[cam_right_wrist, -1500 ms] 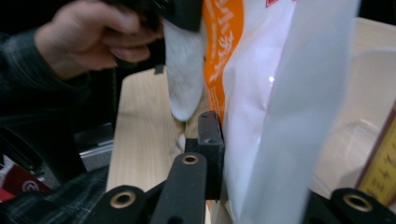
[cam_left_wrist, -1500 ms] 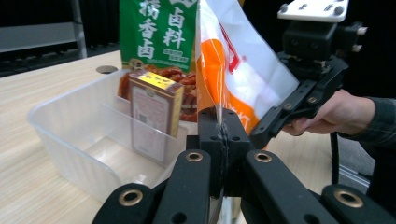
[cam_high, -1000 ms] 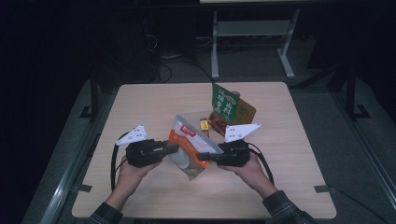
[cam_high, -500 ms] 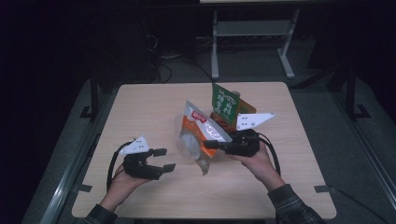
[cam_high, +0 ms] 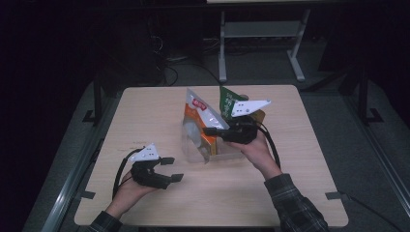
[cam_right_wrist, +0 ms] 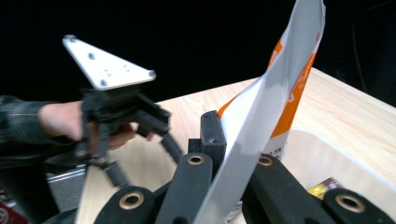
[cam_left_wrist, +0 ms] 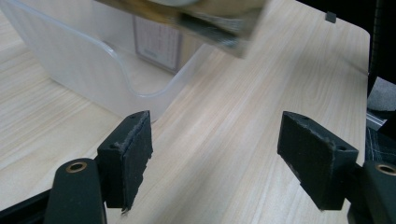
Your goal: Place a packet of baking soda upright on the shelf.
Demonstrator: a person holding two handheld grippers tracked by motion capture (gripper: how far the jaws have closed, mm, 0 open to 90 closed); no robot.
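Your right gripper [cam_high: 212,131] is clamped on the edge of the orange and silver snack pouch [cam_high: 199,122], its jaws pressed tight together on the thin foil, as the right gripper view shows with the pouch [cam_right_wrist: 261,121] rising between them. You hold the pouch tilted and lifted over the clear plastic bin [cam_high: 193,151], which sits near the middle of the table [cam_high: 300,159], a little toward the far edge. Inside the bin, the right gripper view shows a small yellow and red packet [cam_right_wrist: 322,187] at the bottom. Just behind your right hand, toward the far edge, a green packet [cam_high: 227,100] stands upright. Your left gripper [cam_high: 170,169] sits low near the table's near left corner, well apart from the pouch; its jaws have just been opening and now stand wide apart with nothing between them. The left gripper view shows bare wood between its pads [cam_left_wrist: 133,156], with the bin's rounded clear corner [cam_left_wrist: 116,74] just ahead and the blurred underside of the pouch [cam_left_wrist: 205,18] above it.
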